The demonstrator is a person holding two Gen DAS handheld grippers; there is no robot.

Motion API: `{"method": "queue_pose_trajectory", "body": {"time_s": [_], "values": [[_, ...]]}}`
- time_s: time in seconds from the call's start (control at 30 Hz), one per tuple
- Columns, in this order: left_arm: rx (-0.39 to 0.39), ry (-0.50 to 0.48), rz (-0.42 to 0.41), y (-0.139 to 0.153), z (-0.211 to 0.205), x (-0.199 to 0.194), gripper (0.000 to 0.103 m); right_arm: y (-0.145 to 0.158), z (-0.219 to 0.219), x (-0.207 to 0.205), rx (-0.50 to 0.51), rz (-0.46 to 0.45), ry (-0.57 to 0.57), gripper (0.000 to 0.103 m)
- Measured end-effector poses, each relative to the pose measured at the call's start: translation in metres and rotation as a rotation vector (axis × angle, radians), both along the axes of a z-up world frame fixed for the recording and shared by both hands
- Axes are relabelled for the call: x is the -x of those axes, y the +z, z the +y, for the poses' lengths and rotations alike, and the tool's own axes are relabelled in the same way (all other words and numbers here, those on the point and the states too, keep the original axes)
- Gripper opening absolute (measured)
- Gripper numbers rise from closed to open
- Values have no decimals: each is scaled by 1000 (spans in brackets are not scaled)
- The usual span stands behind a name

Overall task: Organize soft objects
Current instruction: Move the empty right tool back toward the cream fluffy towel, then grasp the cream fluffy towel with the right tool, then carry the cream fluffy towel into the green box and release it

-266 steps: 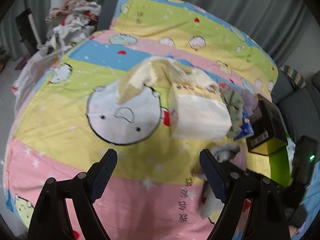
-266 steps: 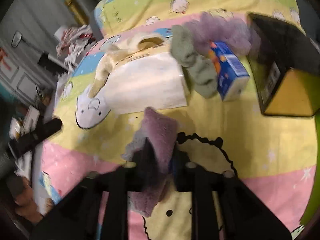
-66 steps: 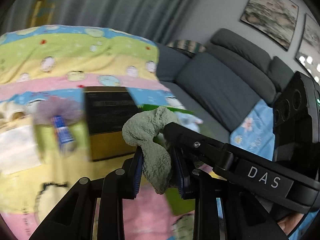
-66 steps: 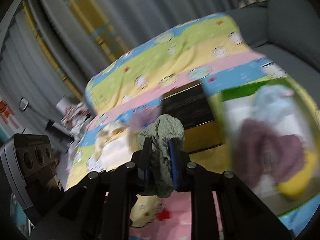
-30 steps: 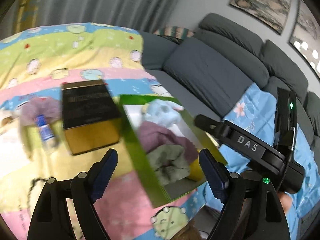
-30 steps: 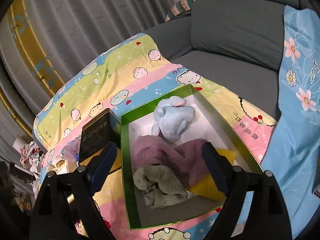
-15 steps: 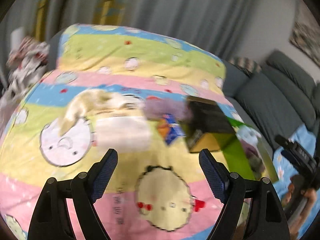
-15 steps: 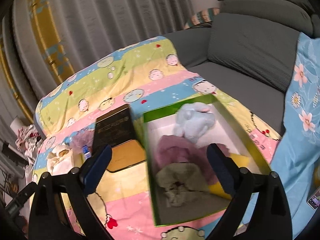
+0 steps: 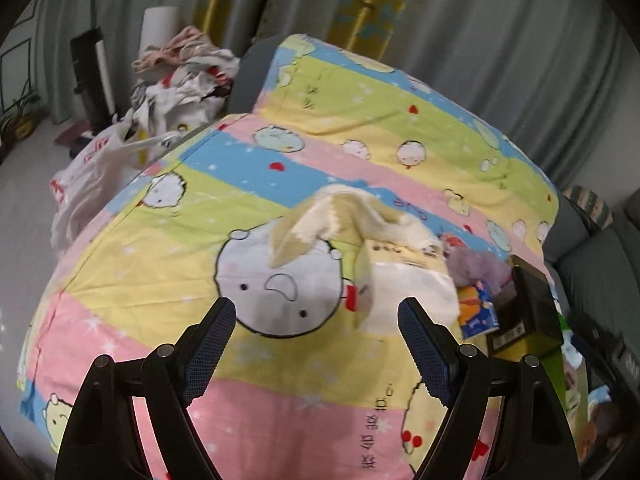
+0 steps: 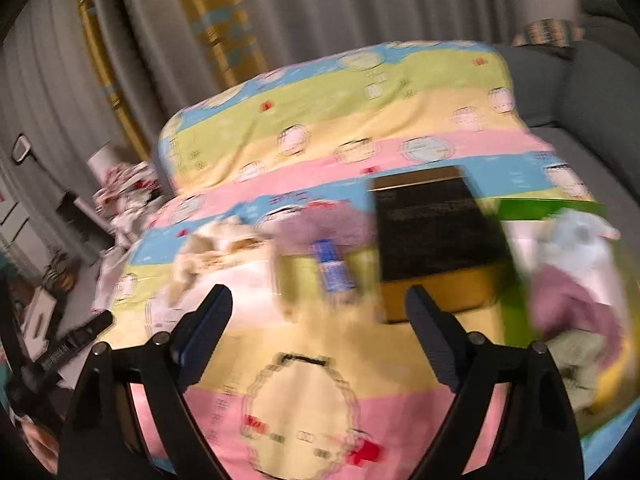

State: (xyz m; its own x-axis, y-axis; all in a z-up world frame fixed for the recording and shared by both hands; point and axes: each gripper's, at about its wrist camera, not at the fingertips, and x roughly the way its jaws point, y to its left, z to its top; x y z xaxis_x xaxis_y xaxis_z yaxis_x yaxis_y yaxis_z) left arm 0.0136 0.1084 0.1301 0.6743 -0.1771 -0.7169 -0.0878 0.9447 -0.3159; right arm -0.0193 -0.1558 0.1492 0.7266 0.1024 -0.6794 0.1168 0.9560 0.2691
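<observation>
The likeliest slip from here is a grab at the wrong thing: the cream and tan fuzzy cloth [image 9: 320,220] lies draped over the far corner of the white tissue pack [image 9: 408,284], so fingers closing low could pinch the pack's wrapper with it and drag both. The purple fluffy cloth [image 9: 478,266] sits right of the pack, pressed against the small blue and orange carton [image 9: 478,316] and near the black-topped yellow box [image 9: 528,312], where a wide approach may knock them. The left gripper [image 9: 316,340] hangs spread wide and empty above the striped cartoon bedsheet [image 9: 160,256]; the right gripper [image 10: 320,328] is likewise spread and empty. The green-walled box [image 10: 548,204] at the right already holds blue, mauve and grey-green cloths, though that view is blurred.
</observation>
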Motion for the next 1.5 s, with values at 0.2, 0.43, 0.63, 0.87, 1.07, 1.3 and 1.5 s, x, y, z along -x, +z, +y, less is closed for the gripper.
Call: {"method": "queue_pose_trajectory", "body": {"time_s": [0.2,0.43,0.63,0.87,1.07,1.3,1.5], "values": [[83,21,16,-1,25,-2,84,-27,68,-104,-52,145,136,91],[84,96,19,-1,46,-5,84,-74,131,-209,121,312,154,97],[8,147,41,-7,53,-11,84,-121,153,-257,32,436,163,98],[47,120,42,-9,56,-12,84,-126,175,-252,240,374,125,65],[87,97,39,-7,52,-11,84,-87,144,-232,132,288,148,23],[29,89,38,-5,39,-8,84,2,111,-152,51,98,224,23],[23,48,38,-6,25,-8,84,22,79,-58,37,11,254,23]]}}
